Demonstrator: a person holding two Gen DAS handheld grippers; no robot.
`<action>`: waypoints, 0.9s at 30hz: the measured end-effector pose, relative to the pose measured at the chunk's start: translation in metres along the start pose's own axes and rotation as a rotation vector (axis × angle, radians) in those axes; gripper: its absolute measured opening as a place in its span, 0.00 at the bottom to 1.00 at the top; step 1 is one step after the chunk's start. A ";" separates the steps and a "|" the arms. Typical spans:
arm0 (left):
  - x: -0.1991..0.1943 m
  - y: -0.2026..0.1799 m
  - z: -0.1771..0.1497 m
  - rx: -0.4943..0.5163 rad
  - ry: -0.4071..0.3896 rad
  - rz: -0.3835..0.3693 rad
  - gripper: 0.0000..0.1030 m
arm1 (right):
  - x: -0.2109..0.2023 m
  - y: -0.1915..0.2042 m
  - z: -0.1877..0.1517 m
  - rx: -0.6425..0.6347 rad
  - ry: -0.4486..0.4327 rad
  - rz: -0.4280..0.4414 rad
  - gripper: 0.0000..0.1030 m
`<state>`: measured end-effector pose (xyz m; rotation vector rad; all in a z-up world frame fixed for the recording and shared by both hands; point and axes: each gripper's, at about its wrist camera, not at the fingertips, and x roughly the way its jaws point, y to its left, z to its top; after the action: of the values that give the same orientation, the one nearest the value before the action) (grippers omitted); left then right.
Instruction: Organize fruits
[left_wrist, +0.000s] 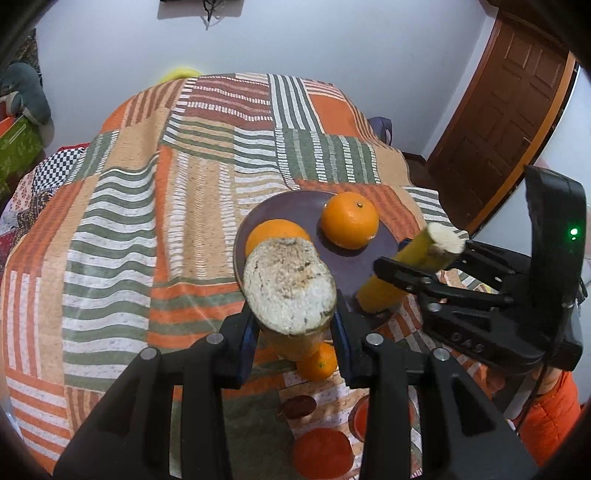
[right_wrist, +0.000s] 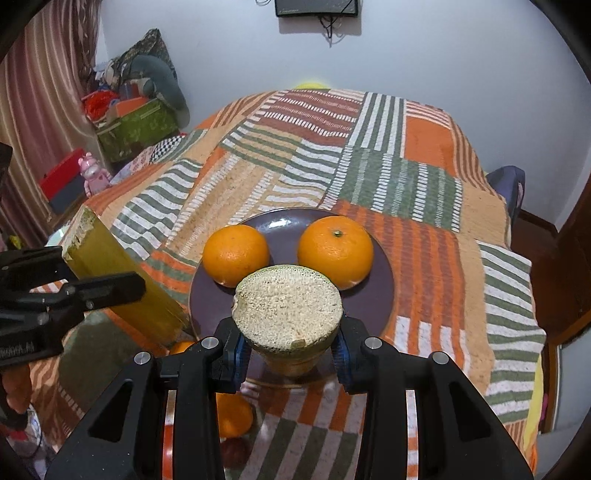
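A white wall (right_wrist: 443, 55) fills the top of both views, with a dark box and dangling cable (right_wrist: 316, 7) at the top centre of the right wrist view. A striped curtain (right_wrist: 44, 92) and a pile of clutter with a green box (right_wrist: 136, 129) sit at upper left there; a brown door (left_wrist: 502, 122) stands at upper right of the left wrist view.

Below, a patchwork cloth (left_wrist: 147, 221) of orange, green and white stripes covers the whole surface. A dark purple plate (right_wrist: 380, 291) lies on it just below frame centre, bearing two oranges (right_wrist: 335, 251) side by side.

The left gripper (left_wrist: 291, 325) is clamped on a yellow cane piece (left_wrist: 290, 290), held upright with its pale cut end facing the camera, near the plate's edge. The right gripper (right_wrist: 288, 339) is closed on a second cane piece (right_wrist: 288, 308), over the plate's near rim. A smaller orange (left_wrist: 318, 363) lies on the cloth at lower centre, under the fingers (left_wrist: 247, 336).
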<state>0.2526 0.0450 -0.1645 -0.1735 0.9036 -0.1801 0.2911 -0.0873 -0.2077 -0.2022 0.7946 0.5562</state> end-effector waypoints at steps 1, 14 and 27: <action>0.002 0.000 0.001 0.003 0.002 -0.003 0.35 | 0.003 0.002 0.001 -0.012 -0.001 -0.005 0.33; 0.028 0.000 0.015 0.013 0.010 -0.011 0.35 | 0.022 -0.006 0.014 -0.006 -0.014 0.051 0.33; 0.041 -0.003 0.022 0.027 0.006 0.000 0.35 | 0.036 -0.012 0.001 0.038 0.029 0.093 0.36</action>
<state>0.2946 0.0341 -0.1816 -0.1481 0.9069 -0.1930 0.3185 -0.0826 -0.2328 -0.1394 0.8450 0.6262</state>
